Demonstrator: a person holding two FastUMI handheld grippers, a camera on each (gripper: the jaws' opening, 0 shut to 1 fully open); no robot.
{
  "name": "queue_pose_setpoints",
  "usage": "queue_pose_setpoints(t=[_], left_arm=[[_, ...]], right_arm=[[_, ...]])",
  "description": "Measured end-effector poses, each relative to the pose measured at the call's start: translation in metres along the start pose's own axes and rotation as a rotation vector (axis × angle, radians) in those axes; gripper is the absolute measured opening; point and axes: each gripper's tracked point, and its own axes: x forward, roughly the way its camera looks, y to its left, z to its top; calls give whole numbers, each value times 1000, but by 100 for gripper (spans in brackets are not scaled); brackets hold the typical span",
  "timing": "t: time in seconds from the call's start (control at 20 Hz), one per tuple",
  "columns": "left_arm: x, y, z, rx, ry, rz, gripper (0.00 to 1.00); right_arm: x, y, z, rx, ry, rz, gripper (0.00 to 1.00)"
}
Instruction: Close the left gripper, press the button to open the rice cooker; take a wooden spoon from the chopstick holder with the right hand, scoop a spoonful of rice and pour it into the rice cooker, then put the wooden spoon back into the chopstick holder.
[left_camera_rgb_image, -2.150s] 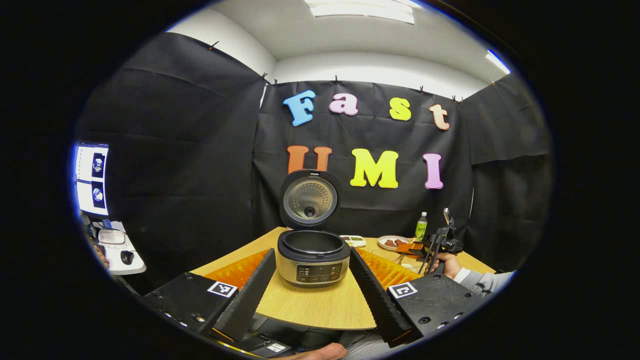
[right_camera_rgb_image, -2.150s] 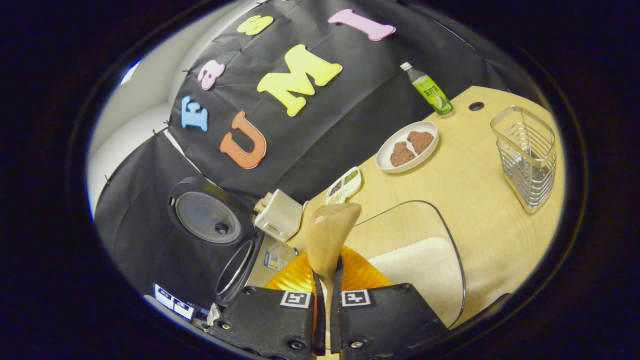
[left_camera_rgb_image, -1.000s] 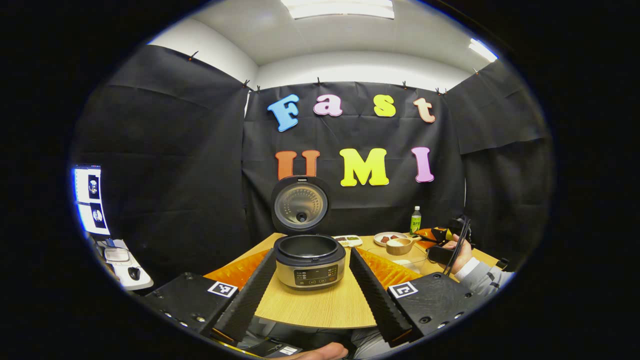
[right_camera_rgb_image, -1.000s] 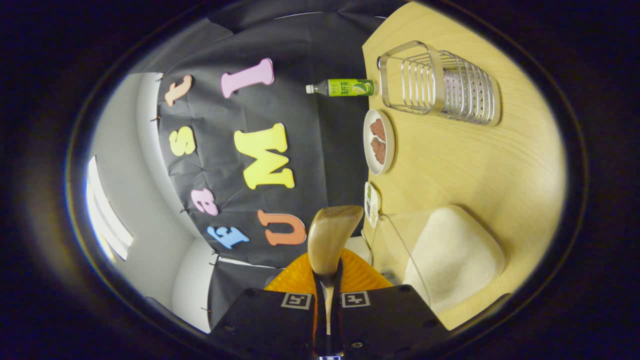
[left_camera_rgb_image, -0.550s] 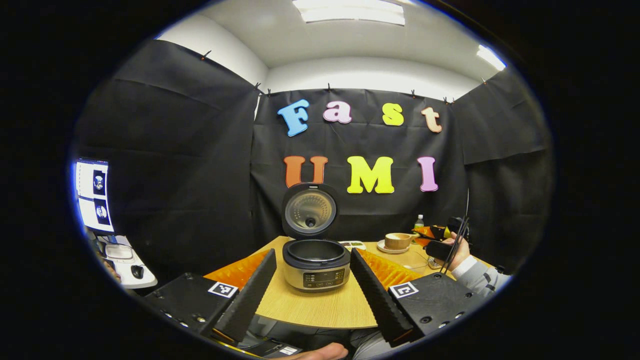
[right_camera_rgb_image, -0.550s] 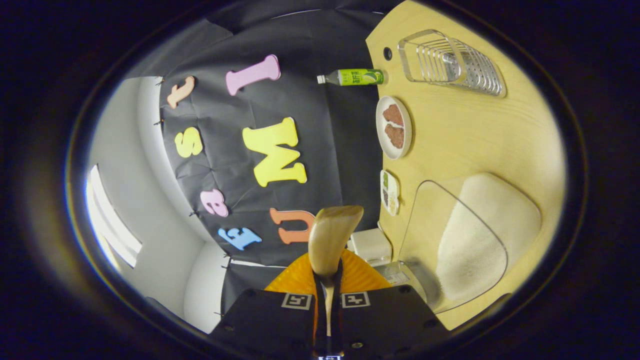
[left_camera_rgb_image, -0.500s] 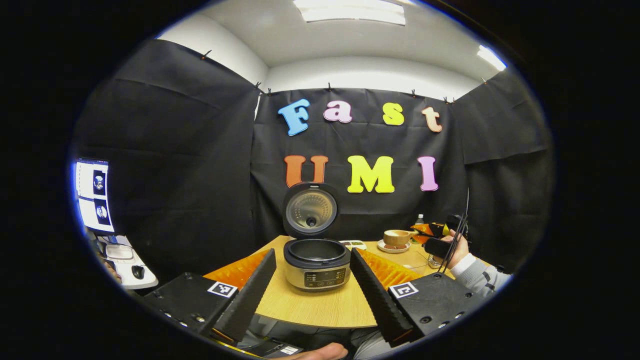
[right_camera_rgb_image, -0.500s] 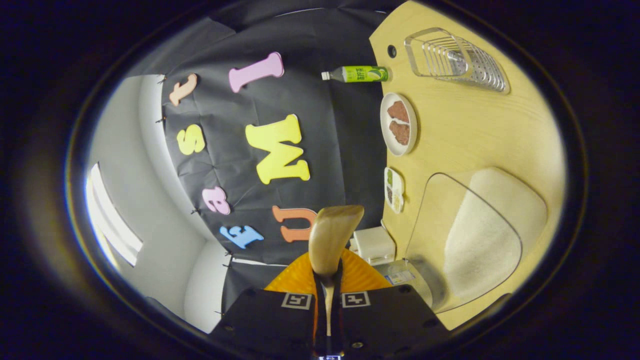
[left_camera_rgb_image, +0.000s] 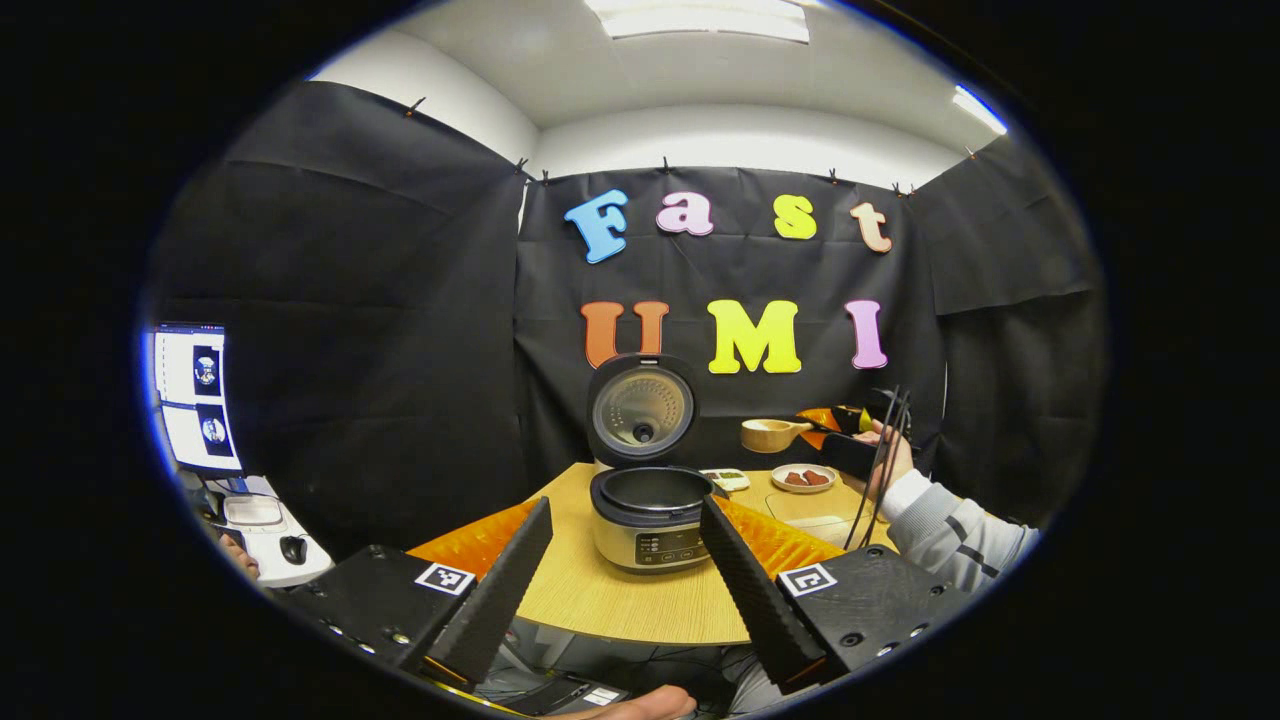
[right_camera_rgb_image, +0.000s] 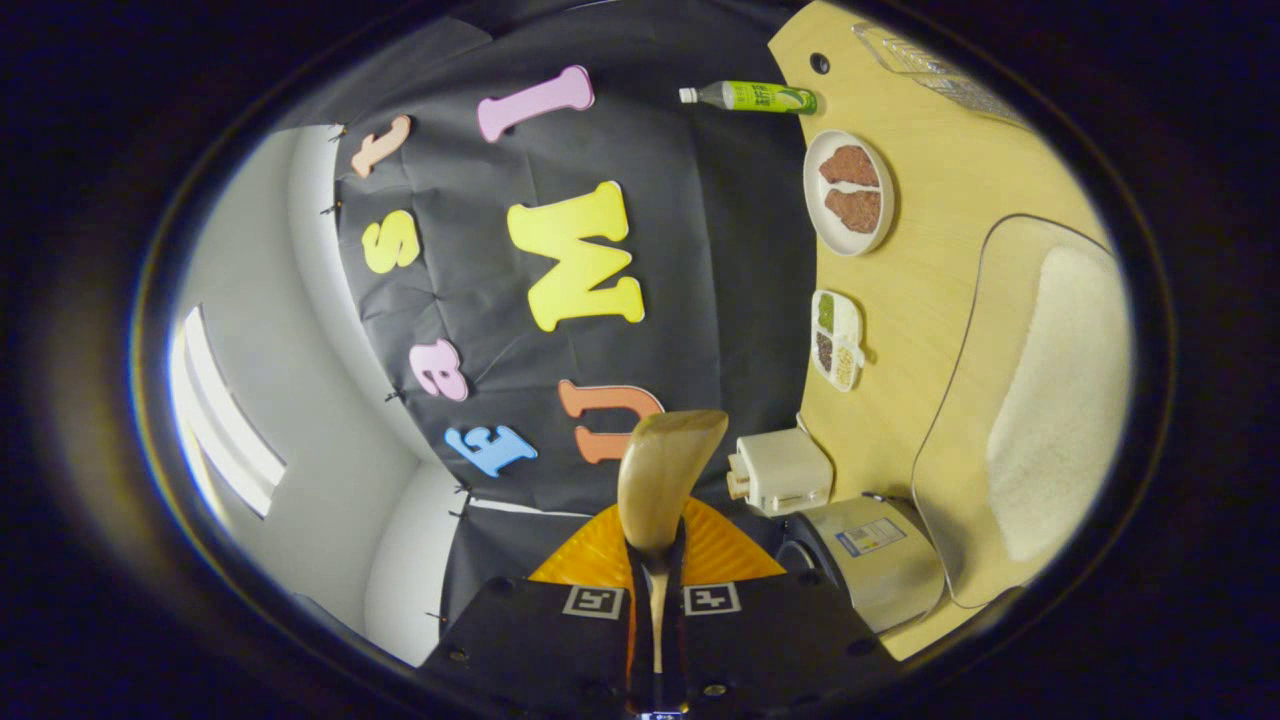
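Centre of the left gripper view: round rice cooker with brushed metal body (left_camera_rgb_image: 640, 528), glossy black rim and perforated metal inner lid, on a pale matt wood-grain table (left_camera_rgb_image: 610, 600). Lower centre of the right gripper view: smooth light wooden spoon (right_camera_rgb_image: 665, 470); at right, a clear glossy bowl of grainy white rice (right_camera_rgb_image: 1050, 400).

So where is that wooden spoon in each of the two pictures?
Left gripper view: the wooden spoon is right of centre, held up beside the open rice cooker lid.
Right gripper view: bottom centre, its bowl sticking out of the closed jaws.
Shared landmark: the plate of brown food.
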Motion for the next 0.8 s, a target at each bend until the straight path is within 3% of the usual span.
queue_pose_setpoints(t=[0.25, 0.35, 0.8], left_arm=[[-4, 10, -2, 16, 3, 10, 95], [-4, 14, -2, 10, 9, 17, 95], [-9, 31, -13, -15, 24, 35, 95]], right_arm=[[26, -5, -30, -66, 21, -14, 8], [32, -8, -51, -186, 45, -57, 8], [59, 3, -118, -718, 91, -122, 8]])
